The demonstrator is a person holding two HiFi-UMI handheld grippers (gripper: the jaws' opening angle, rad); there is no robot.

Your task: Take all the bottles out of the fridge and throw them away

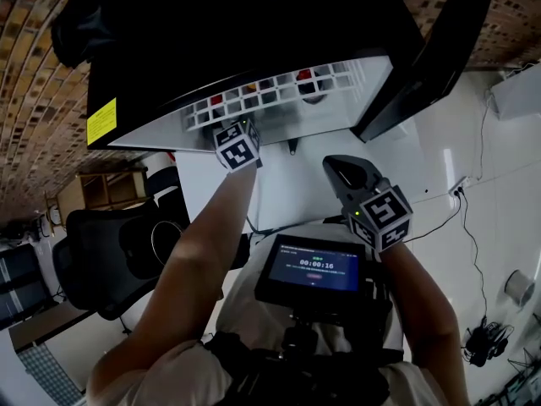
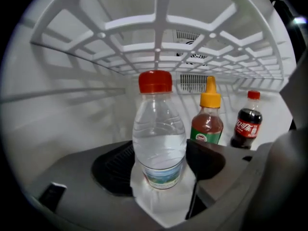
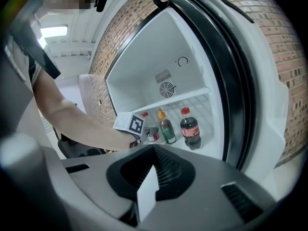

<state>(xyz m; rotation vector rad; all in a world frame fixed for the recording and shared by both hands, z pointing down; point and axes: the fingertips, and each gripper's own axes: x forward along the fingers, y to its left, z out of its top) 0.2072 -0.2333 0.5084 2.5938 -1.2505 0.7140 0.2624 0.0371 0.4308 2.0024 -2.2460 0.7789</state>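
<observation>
Left edge of the head view: black office chair by the brick wall, well apart from the work. The black fridge has a yellow label on its left side.

The left gripper is inside the fridge compartment, under the white wire shelf. Its jaws are spread wide, one on each side of the water bottle, low on the body at label height. I see the pads flanking it but not pressing, so I read it as not gripped. The bottle is clear with a red cap and stands upright on the white compartment floor.

Right of it and further back is the brown-liquid bottle, upright, with a yellow spout cap and a green label. Right again is the cola bottle, upright, red cap, close to the right wall. All three bottles stand in a row in the fridge. A vent grille sits on the back wall behind them.

Centre, head view: a lit screen on the chest rig.

The right gripper is outside the fridge, pointing into the open compartment. Its jaws are pressed together with nothing between them. Its view shows the person's left arm reaching in to the bottles.

Far right: the fridge door is swung open, and cables lie on the white floor.
</observation>
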